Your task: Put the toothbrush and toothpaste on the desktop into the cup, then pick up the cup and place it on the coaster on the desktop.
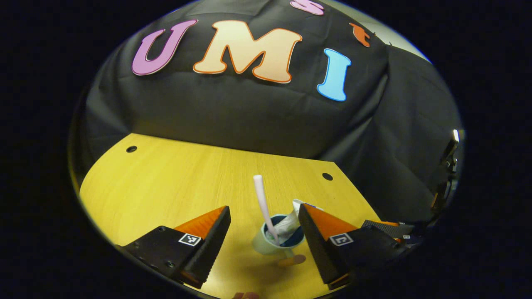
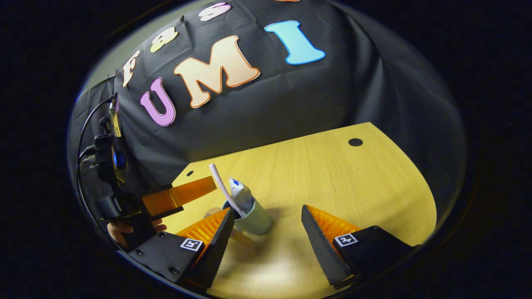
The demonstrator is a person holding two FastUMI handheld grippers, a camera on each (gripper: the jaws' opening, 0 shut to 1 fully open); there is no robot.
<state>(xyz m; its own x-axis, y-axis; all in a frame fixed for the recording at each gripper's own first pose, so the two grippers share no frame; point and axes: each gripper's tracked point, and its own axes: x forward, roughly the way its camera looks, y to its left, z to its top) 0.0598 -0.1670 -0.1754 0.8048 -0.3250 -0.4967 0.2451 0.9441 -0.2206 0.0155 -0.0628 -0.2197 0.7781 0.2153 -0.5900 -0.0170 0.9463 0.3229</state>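
Observation:
A pale cup (image 1: 270, 245) with a dark inside stands on the yellow desk (image 1: 166, 187). In it lean a light toothbrush (image 1: 262, 199) and a white toothpaste tube (image 1: 291, 222). A tan coaster (image 1: 296, 260) peeks out from under the cup. My left gripper (image 1: 264, 211) is open and wide, with the cup framed between its fingers, apart from both. In the right gripper view the cup (image 2: 257, 220) stands just past my open right gripper (image 2: 268, 211), near its left finger. A finger of the left gripper (image 2: 187, 193), held by a hand (image 2: 120, 230), hovers left of the cup.
The desk has round cable holes (image 1: 131, 148) (image 1: 327, 176) near its back edge. Black cloth walls rise behind it. A device with cables (image 2: 104, 158) hangs at the left of the right gripper view. Part of the right gripper (image 1: 388, 228) shows at the desk's right edge.

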